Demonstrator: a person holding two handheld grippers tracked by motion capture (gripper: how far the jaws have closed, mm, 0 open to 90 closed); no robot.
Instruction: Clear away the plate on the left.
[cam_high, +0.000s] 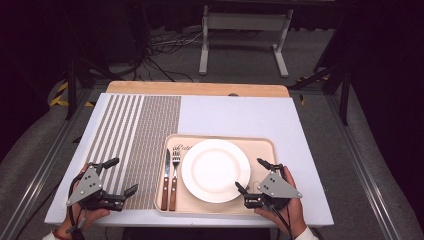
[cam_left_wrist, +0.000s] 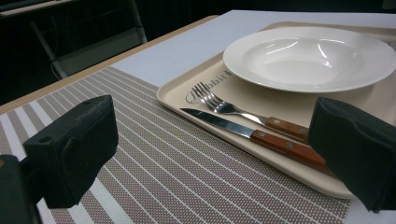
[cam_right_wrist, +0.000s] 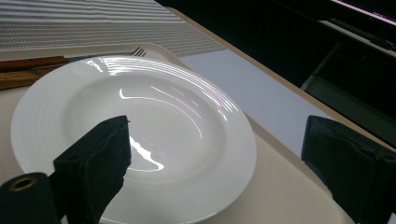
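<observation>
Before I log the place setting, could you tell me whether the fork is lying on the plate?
No, the fork lies on the tray beside the knife, to the left of the plate.

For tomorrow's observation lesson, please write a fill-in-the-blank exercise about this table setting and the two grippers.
1. The white plate sits on a beige ____.
2. The fork lies between the plate and the ____.
3. The left gripper hovers over the striped ____.
4. Both grippers' jaws, including the right gripper, stand ____.

Missing words: tray; knife; placemat; open
</observation>
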